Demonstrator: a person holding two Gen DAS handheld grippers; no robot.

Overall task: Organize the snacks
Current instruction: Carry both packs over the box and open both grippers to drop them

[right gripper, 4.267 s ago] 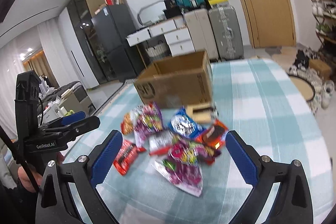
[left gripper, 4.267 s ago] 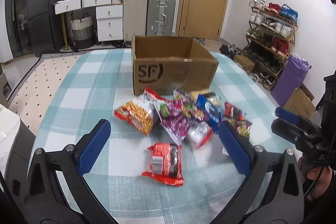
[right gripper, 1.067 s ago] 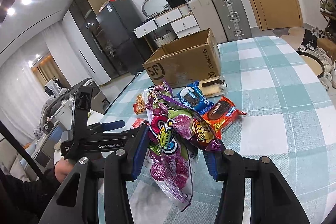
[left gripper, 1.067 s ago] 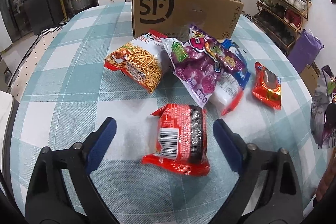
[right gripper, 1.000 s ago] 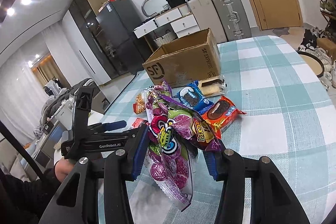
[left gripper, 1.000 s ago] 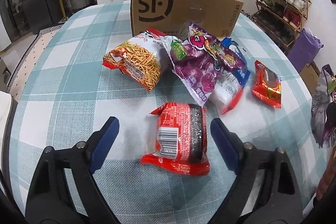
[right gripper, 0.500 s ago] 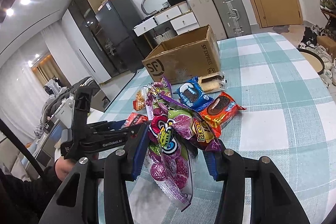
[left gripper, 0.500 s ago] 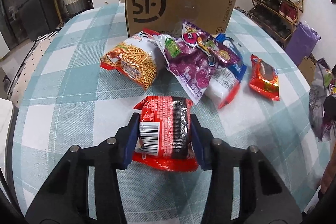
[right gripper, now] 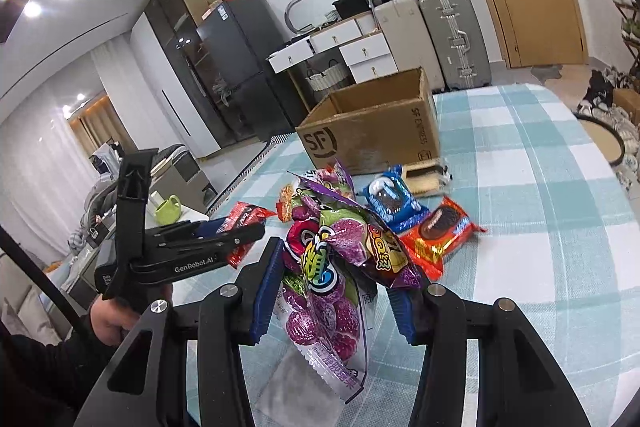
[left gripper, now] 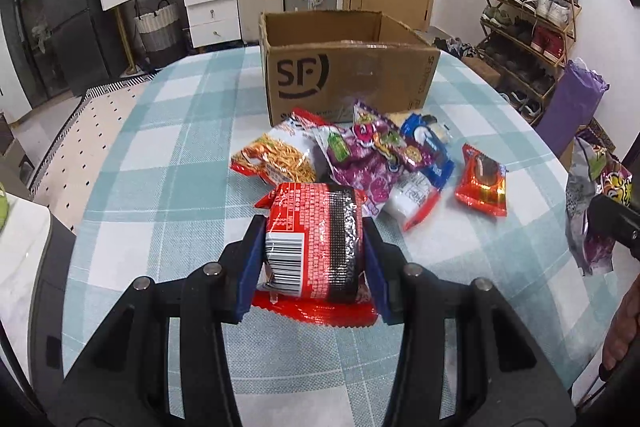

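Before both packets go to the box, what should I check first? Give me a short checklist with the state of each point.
1. Left gripper holds the red packet from both sides: ok.
2. Right gripper holds the purple candy bag: ok.
3. Cardboard box is open on top: ok.
4. Inside of the box has free room: cannot tell, its floor is hidden.
5. Way from the left gripper to the box: not ok at table level, the noodle bag and other snacks lie between; lift over them.
6. Purple candy bag hangs free of the table: cannot tell.
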